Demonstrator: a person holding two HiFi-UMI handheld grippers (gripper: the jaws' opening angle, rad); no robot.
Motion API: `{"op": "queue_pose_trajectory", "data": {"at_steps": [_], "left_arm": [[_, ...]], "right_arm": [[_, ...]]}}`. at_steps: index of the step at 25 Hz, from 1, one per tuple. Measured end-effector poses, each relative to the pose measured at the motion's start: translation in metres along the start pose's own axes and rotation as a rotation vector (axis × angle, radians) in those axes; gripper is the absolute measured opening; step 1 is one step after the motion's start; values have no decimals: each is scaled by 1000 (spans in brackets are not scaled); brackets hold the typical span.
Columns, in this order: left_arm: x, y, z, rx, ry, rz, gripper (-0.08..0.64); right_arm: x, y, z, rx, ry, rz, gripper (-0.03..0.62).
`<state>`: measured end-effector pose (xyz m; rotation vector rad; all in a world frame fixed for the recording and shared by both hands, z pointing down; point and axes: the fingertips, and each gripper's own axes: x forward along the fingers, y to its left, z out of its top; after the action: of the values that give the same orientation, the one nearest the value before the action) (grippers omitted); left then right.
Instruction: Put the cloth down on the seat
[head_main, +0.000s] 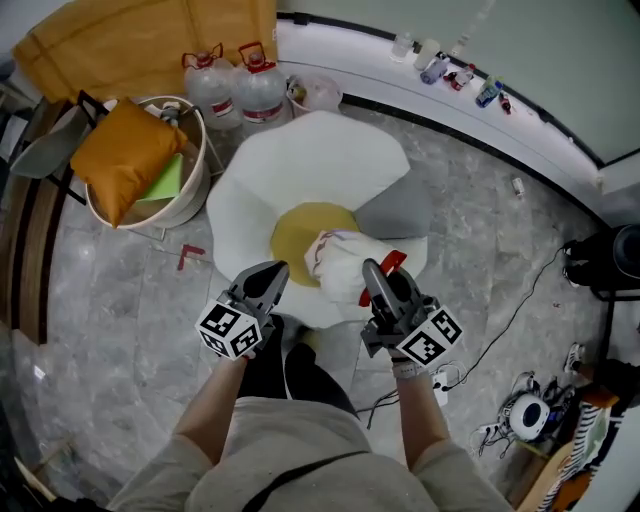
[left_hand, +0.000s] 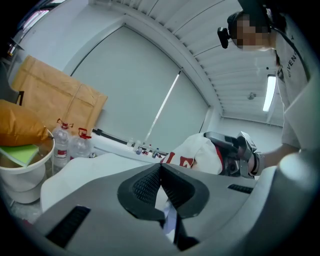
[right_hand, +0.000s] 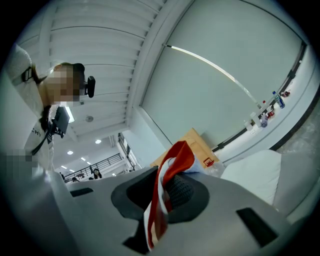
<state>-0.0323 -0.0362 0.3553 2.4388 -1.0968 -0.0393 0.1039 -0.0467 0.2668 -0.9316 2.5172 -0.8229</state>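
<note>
White-red cloth (head_main: 338, 262) bunched over yellow seat (head_main: 295, 235), pinched at right by right gripper (head_main: 376, 272), at left by left gripper (head_main: 274, 272); lowering, release judged outstanding.

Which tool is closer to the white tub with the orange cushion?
Left. The left tool grips the cloth end toward the tub; the right tool grips the far end.

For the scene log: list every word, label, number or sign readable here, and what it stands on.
No text reads whole.
cloth: red printed letters, folded over, only fragments, unreadable.
water bottles: labels too small to read.
small bottles on the ledge: labels too small to read.
marker cubes: black-and-white square codes, no words.
shirt: a few letters, cut off and distorted.
</note>
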Motion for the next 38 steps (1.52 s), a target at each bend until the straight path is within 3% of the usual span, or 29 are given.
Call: {"op": "queue_pose_trajectory", "data": {"at_steps": [10, 26, 38], "left_arm": [[35, 65, 9, -25, 52, -31, 14], [80, 163, -13, -69, 82, 12, 14], [117, 218, -71, -133, 114, 16, 14]], "right_arm": [[62, -33, 11, 8, -28, -38, 54], [117, -139, -58, 94, 27, -169, 54], [140, -219, -130, 160, 101, -215, 54]]}}
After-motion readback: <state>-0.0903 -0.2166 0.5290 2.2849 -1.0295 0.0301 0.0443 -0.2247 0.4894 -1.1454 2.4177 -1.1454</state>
